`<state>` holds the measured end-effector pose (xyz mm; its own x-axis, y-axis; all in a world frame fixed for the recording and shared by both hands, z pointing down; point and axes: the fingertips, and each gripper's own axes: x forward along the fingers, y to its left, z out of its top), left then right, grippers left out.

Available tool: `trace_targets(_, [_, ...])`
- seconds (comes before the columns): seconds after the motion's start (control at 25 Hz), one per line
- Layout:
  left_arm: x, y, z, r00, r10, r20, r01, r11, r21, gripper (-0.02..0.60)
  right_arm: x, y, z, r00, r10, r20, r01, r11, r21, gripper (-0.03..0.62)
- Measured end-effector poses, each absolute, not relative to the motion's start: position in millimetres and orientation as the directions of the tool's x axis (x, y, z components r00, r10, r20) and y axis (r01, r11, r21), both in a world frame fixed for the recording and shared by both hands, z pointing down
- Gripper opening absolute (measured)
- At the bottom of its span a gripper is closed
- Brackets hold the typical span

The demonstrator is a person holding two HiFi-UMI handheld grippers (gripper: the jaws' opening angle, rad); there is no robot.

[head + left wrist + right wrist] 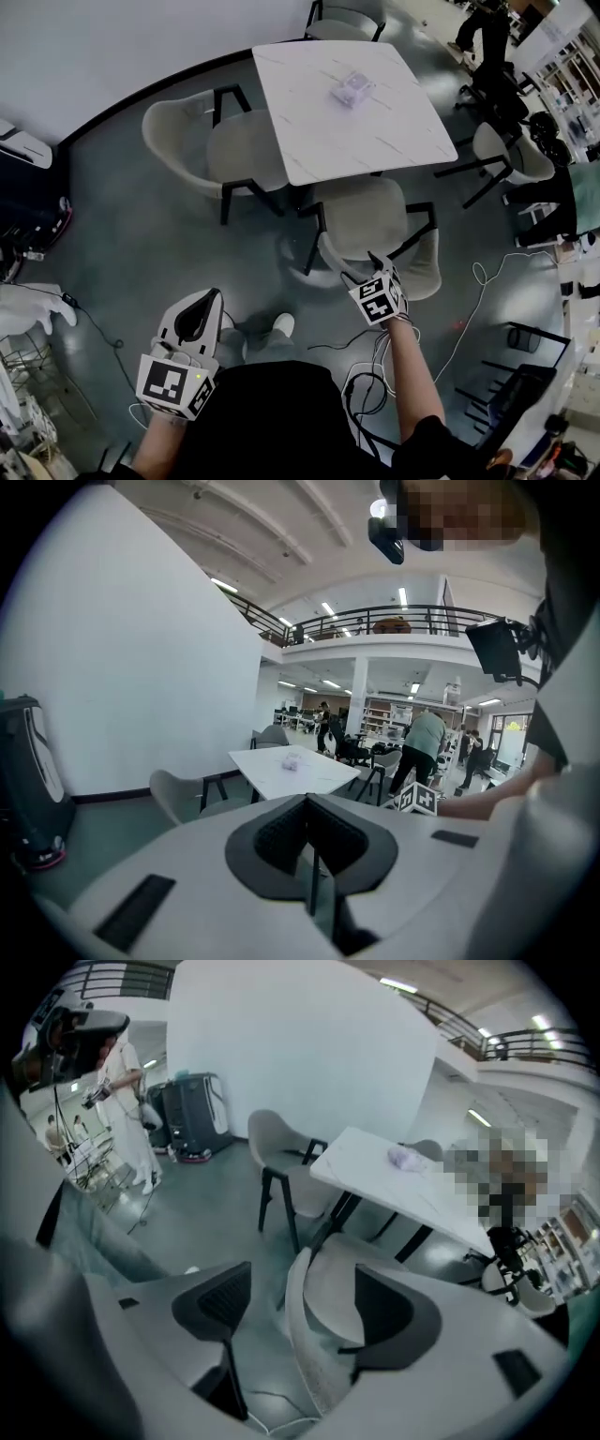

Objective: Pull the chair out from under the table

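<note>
Grey chair (pixel 367 221) sits part-tucked under the near edge of the white surface (pixel 309 84). Right gripper (pixel 299 1307), fingers apart, straddles its backrest rim (pixel 299 1349); it should clamp there squarely, then pull straight back. Left gripper (pixel 312 855), fingers together, hangs idle.

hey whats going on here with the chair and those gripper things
A person holding a gripper in each hand stands by the white table, apparently about to pull out the nearest chair, which sits partly tucked under the table's near edge. The right gripper is at the chair's backrest, jaws open on either side of its top rim, not yet clamped. The left gripper hangs near the person's body, jaws together, empty.
</note>
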<state>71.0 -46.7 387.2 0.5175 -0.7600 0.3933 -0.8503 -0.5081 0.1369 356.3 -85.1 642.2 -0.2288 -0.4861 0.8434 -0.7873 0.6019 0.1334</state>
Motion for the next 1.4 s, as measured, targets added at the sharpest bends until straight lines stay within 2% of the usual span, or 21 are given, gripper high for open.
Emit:
trace_targets(0.2, [65,-37,393,0.502,-0.759,0.416,-0.86,-0.491,0.141,0.005,368,-60,707,-0.159,-0.285,0.945,-0.683,0.723,0.103,0.331])
trace_targets(0.4, [54,-26,396,0.493,-0.753,0.436,-0.863,-0.488,0.135,0.005,389,-47,758,-0.03,-0.2,0.979,-0.599,0.788,0.143,0.33])
trace_targets(0.68, [23,-10,405,0.468,-0.75,0.467,-0.875,-0.468,0.125,0.005,418,-40,799,0.135,-0.092,0.987,-0.556,0.817,0.153,0.319])
trace_targets(0.72, [17,-8,407,0.462,-0.751,0.472,-0.879,-0.46,0.127,0.005,422,-38,804,0.175,-0.084,0.981,-0.527,0.834,0.165,0.284])
trace_targets(0.8, [4,-4,409,0.451,-0.754,0.479,-0.886,-0.445,0.133,0.005,428,-36,810,0.243,-0.087,0.966,-0.469,0.862,0.195,0.145])
trace_targets(1.16, [-53,18,420,0.401,-0.772,0.493,-0.914,-0.371,0.163,0.005,423,-35,812,0.274,-0.076,0.959,-0.483,0.851,0.205,0.12])
trace_targets(1.4, [-80,28,425,0.389,-0.777,0.495,-0.921,-0.347,0.178,0.005,390,-30,811,0.284,-0.087,0.955,-0.477,0.851,0.22,0.112])
